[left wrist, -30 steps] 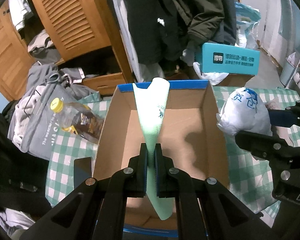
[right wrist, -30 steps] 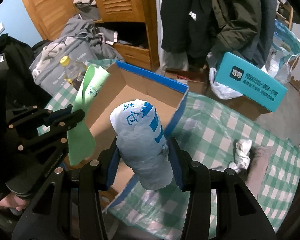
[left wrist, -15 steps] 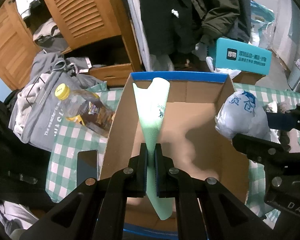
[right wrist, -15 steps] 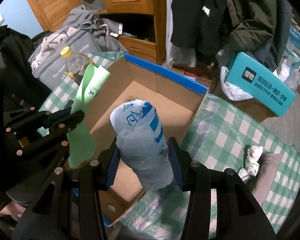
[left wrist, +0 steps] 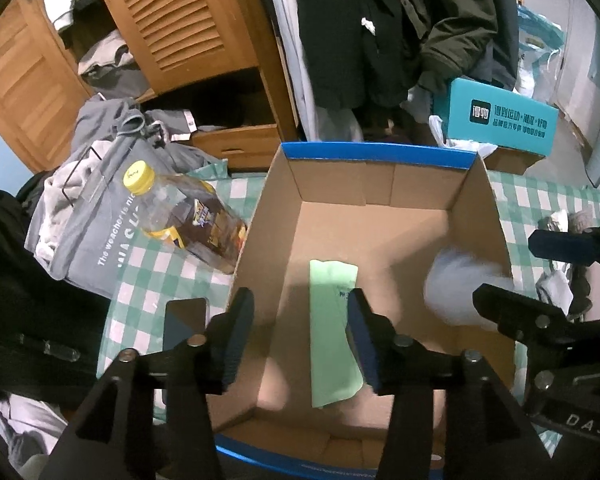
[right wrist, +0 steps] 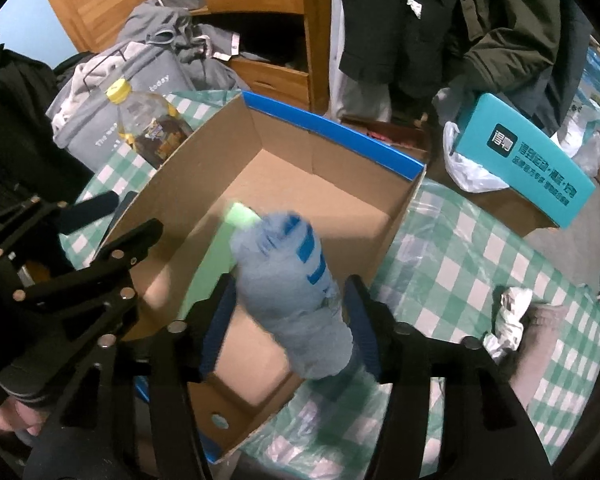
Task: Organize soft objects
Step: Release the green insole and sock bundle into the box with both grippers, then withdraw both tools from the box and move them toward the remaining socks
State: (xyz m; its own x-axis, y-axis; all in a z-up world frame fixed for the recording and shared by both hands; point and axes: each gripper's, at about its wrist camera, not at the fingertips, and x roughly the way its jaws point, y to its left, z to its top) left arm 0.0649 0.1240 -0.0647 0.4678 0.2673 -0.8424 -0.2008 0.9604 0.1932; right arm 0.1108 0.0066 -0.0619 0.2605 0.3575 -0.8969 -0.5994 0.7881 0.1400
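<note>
An open cardboard box (left wrist: 380, 176) with a blue rim stands on the green checked table; it also shows in the right wrist view (right wrist: 332, 128). My left gripper (left wrist: 300, 336) is open above the box. The green soft sheet (left wrist: 332, 328) lies on the box floor below it, seen blurred in the right wrist view (right wrist: 240, 214). My right gripper (right wrist: 290, 332) is open over the box's right wall. The white-and-blue plastic bag bundle (right wrist: 296, 288) is blurred between its jaws, loose, and shows blurred in the left wrist view (left wrist: 460, 288).
A bottle with a yellow cap (left wrist: 180, 220) lies left of the box beside a grey bag (left wrist: 92, 232). A teal box (left wrist: 504, 120) sits behind. Crumpled white and grey soft things (right wrist: 512, 316) lie on the table to the right. A dark phone (left wrist: 184, 320) lies by the box.
Both grippers have opened. The green sheet has dropped from the left gripper onto the box floor. The bag bundle has come loose from the right gripper and is moving into the box.
</note>
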